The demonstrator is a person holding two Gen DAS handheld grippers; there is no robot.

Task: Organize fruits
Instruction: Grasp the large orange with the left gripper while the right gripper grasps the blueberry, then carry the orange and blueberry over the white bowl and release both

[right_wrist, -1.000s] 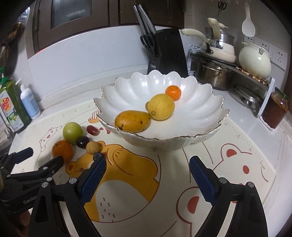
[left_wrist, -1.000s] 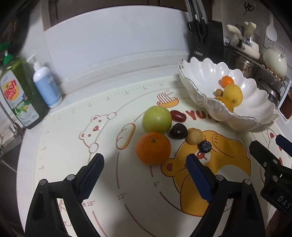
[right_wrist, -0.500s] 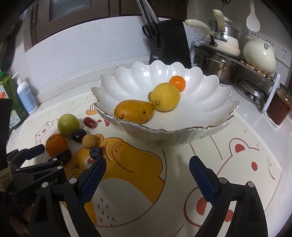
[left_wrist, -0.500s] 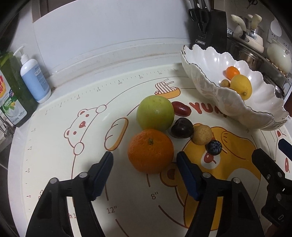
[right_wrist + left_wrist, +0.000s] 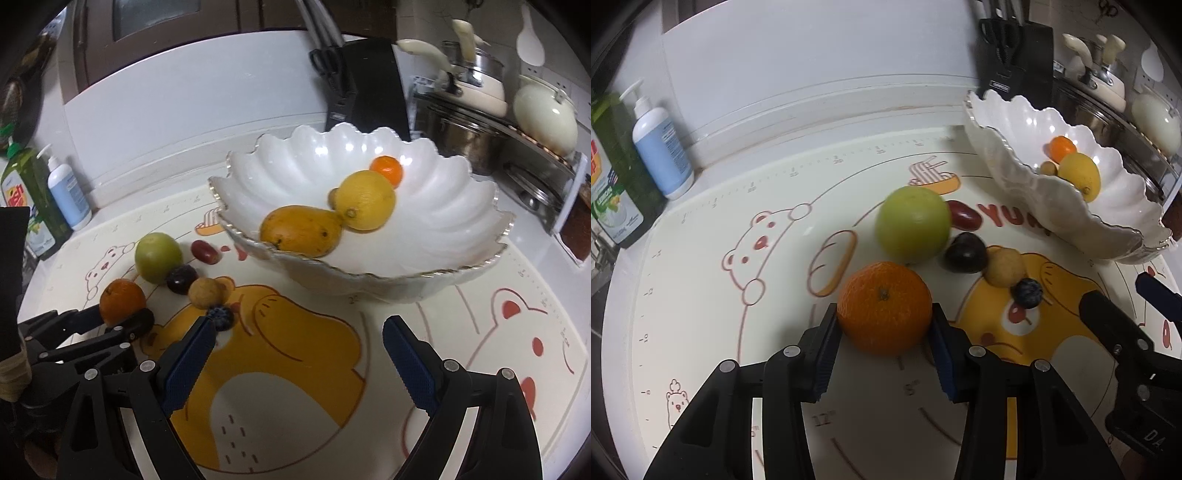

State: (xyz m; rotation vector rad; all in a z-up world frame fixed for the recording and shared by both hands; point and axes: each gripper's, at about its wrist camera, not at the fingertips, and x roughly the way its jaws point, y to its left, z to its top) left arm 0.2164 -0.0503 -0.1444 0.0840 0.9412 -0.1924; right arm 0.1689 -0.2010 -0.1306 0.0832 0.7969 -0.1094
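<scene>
An orange sits on the bear-print mat, and my left gripper is closing on it, both blue pads touching its sides. Behind it lie a green apple, a red date, a dark plum, a tan round fruit and a blueberry. The white scalloped bowl holds a mango, a lemon and a small tangerine. My right gripper stands open over the mat in front of the bowl, with nothing between its jaws.
A green dish-soap bottle and a blue pump bottle stand at the far left. A black knife block is behind the bowl. Pots and a cream kettle fill a rack at the right.
My left gripper came forward and down to the orange, and its jaws narrowed from wide open until they meet its sides. The right gripper stayed open.
</scene>
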